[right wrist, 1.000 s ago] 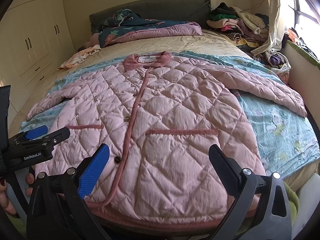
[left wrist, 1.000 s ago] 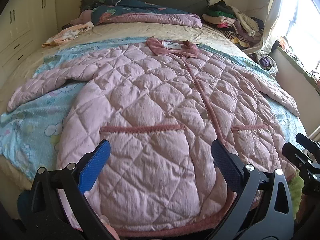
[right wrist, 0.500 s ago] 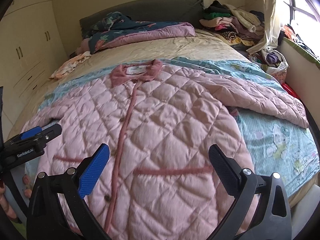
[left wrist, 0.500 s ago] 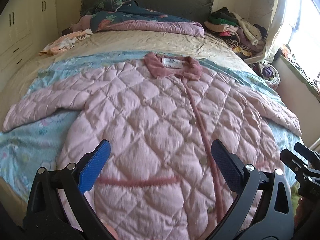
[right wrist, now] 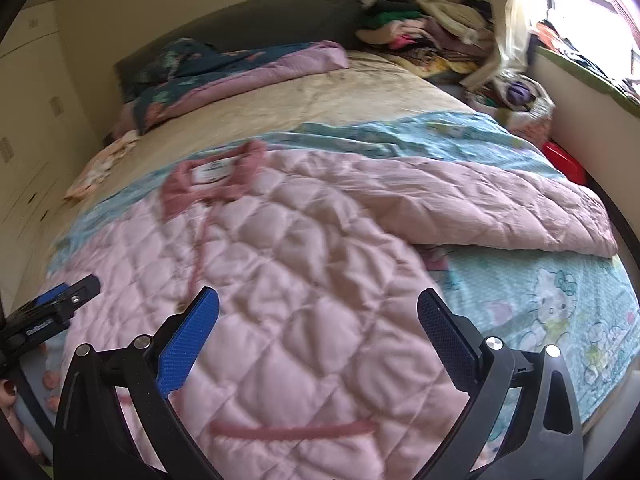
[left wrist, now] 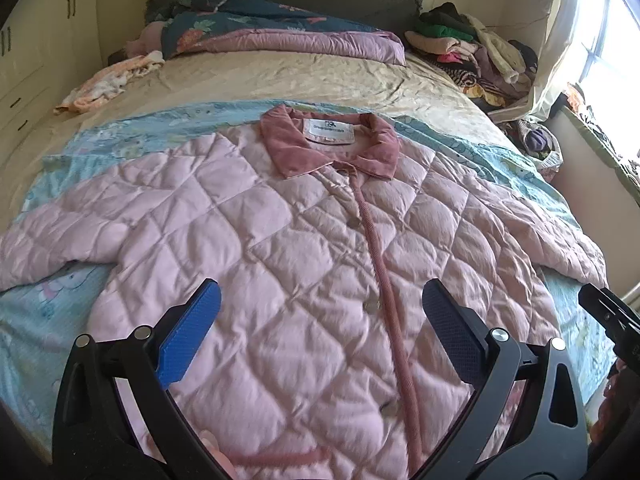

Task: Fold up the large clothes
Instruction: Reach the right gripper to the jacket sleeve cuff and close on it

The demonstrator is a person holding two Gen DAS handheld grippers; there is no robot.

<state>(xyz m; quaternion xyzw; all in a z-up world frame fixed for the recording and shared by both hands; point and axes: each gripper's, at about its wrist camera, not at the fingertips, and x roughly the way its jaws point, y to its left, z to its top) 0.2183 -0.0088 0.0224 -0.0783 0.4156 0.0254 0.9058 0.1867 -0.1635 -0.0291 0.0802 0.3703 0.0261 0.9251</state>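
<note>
A bedroom bed with a beige sheet fills both views, a pale blue cartoon-print blanket across it. The pink quilted, buttoned coat lies flat and face up in the middle of each frame, sleeves spread out. No fold shows yet; the whole job seems left. Left claw and right claw hover spread wide, empty.
</note>
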